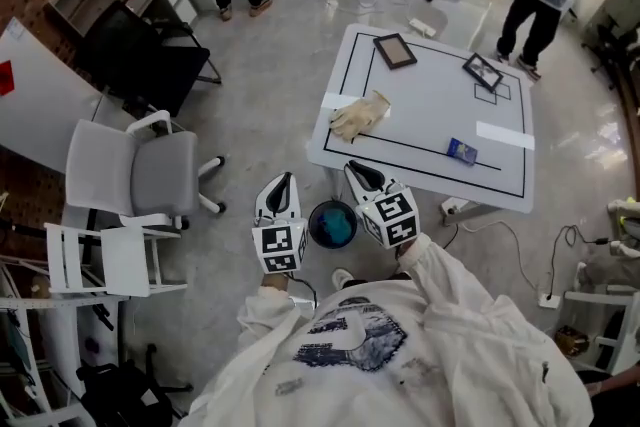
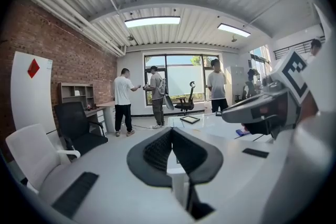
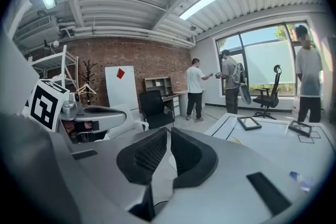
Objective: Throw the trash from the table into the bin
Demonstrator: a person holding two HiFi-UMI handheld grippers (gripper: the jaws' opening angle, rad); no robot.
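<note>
On the white desk point(image 1: 430, 105), crumpled beige trash point(image 1: 360, 115) lies at its 9 o'clock edge — the left gripper point(image 1: 282, 185) and right gripper point(image 1: 358, 171) hang near the bin point(image 1: 332, 225), jaws clenched on nothing, so reaching in unopened could knock it to the floor point(image 1: 270, 105).

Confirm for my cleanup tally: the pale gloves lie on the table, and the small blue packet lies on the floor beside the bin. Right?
No. The small blue packet lies on the white table, not on the floor beside the bin; the head view shows this. The pale gloves do lie on the table.
</note>
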